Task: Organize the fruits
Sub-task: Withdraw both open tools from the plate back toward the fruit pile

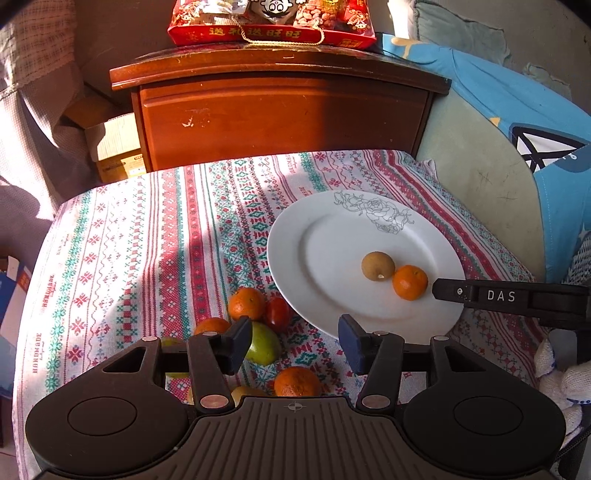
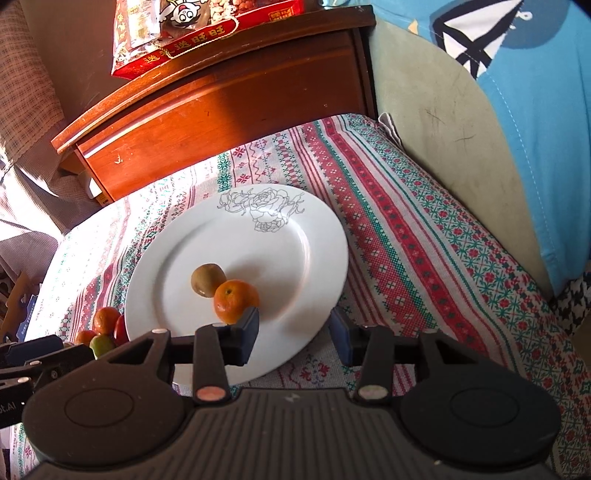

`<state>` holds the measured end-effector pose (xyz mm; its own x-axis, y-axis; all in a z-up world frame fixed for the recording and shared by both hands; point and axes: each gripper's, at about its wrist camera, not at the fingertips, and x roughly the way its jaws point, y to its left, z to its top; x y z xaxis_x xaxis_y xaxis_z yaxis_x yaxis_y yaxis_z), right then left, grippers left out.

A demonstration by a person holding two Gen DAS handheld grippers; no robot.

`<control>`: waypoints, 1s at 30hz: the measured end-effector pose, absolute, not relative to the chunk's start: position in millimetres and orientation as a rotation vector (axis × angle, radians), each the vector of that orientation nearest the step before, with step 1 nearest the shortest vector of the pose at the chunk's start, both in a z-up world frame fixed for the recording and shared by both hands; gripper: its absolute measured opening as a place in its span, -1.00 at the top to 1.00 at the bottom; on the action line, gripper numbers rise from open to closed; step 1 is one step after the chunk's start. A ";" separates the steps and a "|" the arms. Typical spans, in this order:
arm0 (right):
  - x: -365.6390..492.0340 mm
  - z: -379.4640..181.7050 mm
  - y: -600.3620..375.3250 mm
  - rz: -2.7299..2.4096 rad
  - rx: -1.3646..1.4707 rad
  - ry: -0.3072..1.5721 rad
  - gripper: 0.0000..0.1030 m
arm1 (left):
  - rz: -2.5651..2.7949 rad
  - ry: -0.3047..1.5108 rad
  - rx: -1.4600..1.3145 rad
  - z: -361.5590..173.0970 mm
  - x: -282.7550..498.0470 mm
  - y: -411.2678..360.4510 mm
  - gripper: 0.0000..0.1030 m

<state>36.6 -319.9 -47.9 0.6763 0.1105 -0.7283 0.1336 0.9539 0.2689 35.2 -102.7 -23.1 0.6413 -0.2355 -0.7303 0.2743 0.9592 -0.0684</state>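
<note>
A white plate with a rose drawing lies on the patterned cloth and holds a brown fruit and a small orange. Left of the plate lie loose fruits: an orange, a red tomato, a green fruit and more oranges. My left gripper is open and empty above these loose fruits. My right gripper is open and empty over the plate's near edge, just behind the orange and the brown fruit. Its finger shows in the left wrist view.
A wooden nightstand stands behind the table with a red snack box on top. A blue and grey cushion lies at the right. Cardboard boxes sit at the left on the floor.
</note>
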 end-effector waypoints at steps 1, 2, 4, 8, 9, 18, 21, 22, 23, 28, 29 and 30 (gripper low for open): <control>33.7 -45.5 -318.0 -0.005 0.316 0.825 0.14 | -0.285 0.825 0.048 -20.6 33.1 -99.2 -0.07; 31.5 -43.2 -315.9 0.001 0.321 0.821 0.14 | -0.278 0.825 0.043 -18.1 30.9 -94.5 -0.09; 25.8 -39.9 -312.1 0.017 0.332 0.815 0.14 | -0.266 0.826 0.030 -14.8 27.1 -86.0 -0.15; 13.1 -34.3 -300.3 0.053 0.334 0.806 0.14 | -0.234 0.836 0.017 -12.8 18.9 -68.0 -0.18; 8.8 -33.4 -297.3 0.066 0.336 0.805 0.14 | -0.230 0.842 0.007 -13.0 17.7 -63.9 -0.18; -26.8 -32.9 -263.1 0.198 0.340 0.819 0.14 | -0.192 0.839 -0.031 -12.5 -2.0 -38.7 -0.18; -35.0 -36.3 -250.0 0.248 0.328 0.831 0.14 | -0.181 0.848 -0.026 -16.5 -7.1 -33.4 -0.18; -36.8 -37.2 -245.7 0.263 0.321 0.833 0.14 | -0.178 0.852 -0.027 -18.1 -8.4 -31.5 -0.18; -37.7 -37.8 -242.5 0.273 0.317 0.834 0.14 | -0.175 0.857 -0.029 -19.4 -9.6 -29.2 -0.18; -38.3 -40.5 -225.1 0.326 0.284 0.836 0.14 | -0.144 0.881 -0.028 -26.5 -14.2 -18.0 -0.18; -38.5 -41.5 -222.6 0.331 0.275 0.839 0.14 | -0.137 0.885 -0.026 -28.0 -14.6 -15.6 -0.18; -38.4 -42.7 -218.9 0.332 0.265 0.841 0.15 | -0.132 0.890 -0.026 -29.3 -14.3 -13.6 -0.19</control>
